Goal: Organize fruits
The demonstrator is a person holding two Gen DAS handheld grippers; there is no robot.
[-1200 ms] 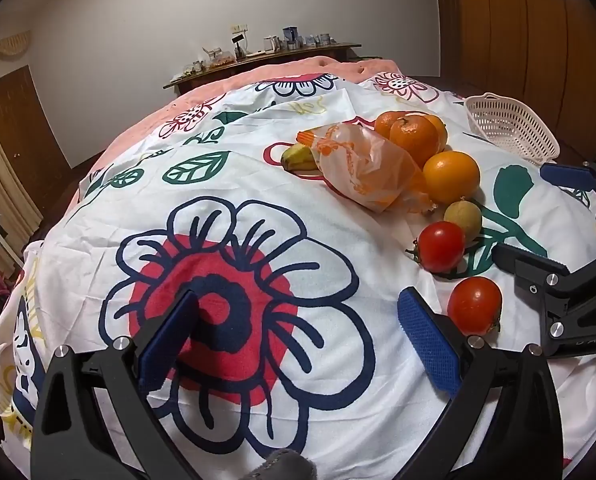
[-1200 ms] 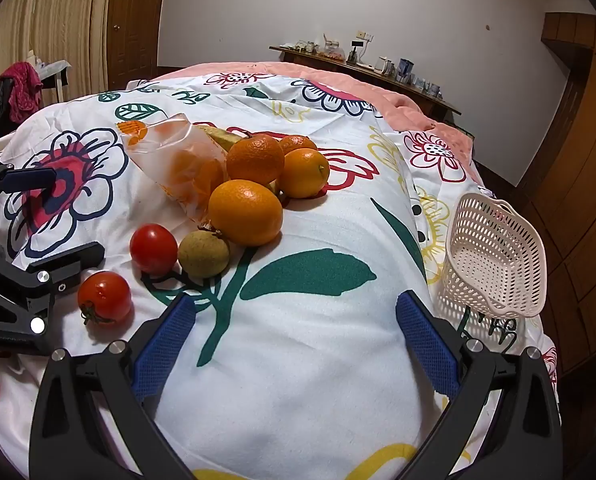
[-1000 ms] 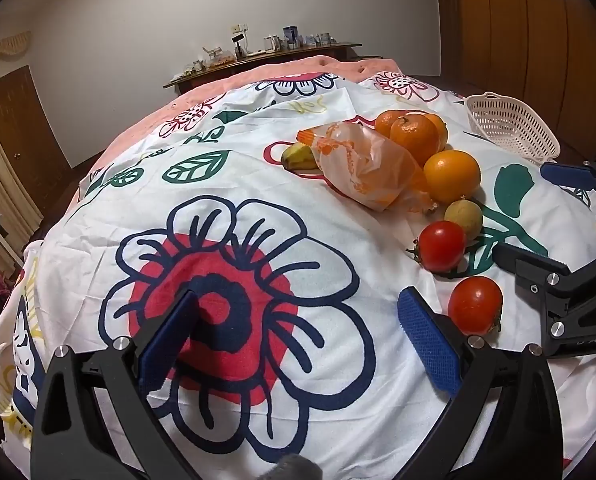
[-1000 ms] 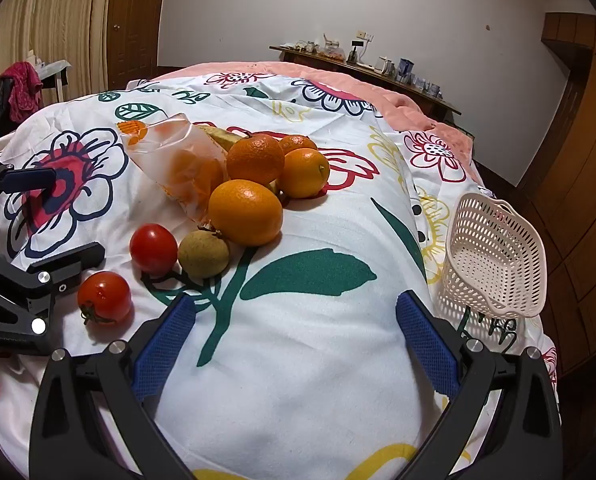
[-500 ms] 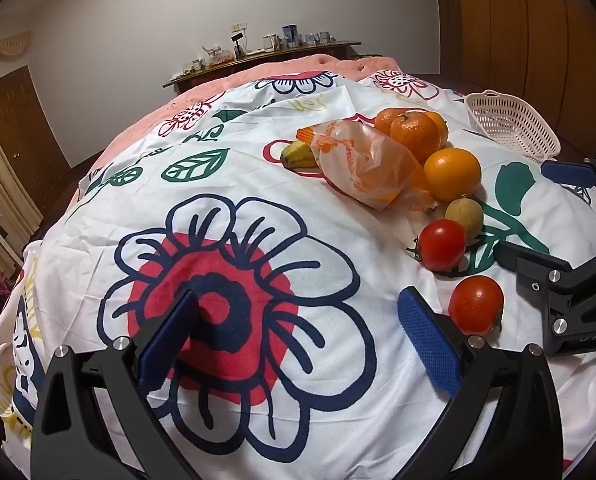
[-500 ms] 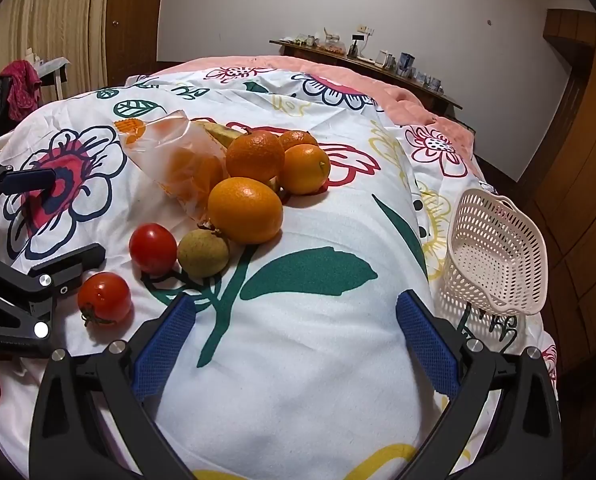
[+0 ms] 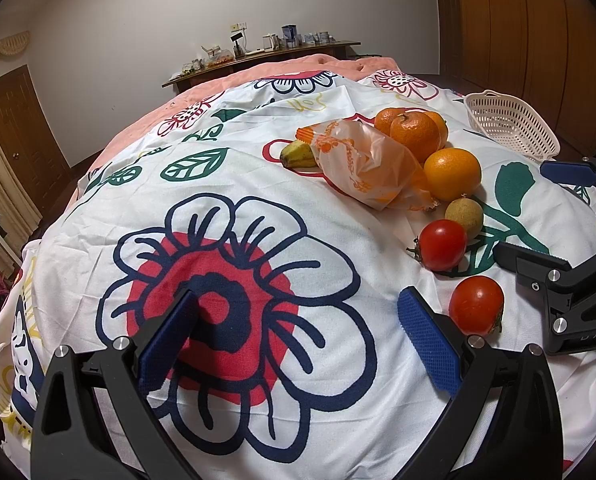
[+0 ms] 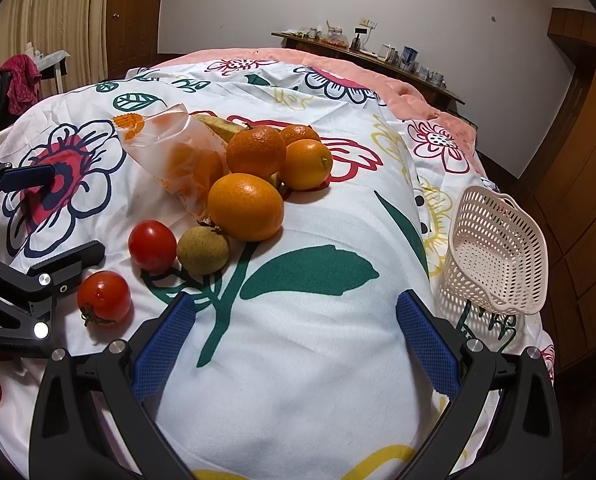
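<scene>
left wrist: left gripper (image 7: 298, 332) held wide open, empty, above flowered bedsheet (image 7: 233, 208); round red tomatoes (image 7: 476, 305) untouched | right wrist: right gripper (image 8: 295, 334) spread wide, empty; white perforated plastic basket (image 8: 498, 240) seen empty; oranges (image 8: 245, 206) loose on bed; nothing sorted yet

Both tongs are matte black plastic frames with angular, cut-out arms. The left tongs (image 7: 298, 336) and right tongs (image 8: 295, 334) carry blue textured pads (image 7: 428, 344) on their fingers. Small silver screws (image 8: 474, 345) stud the joints.
</scene>
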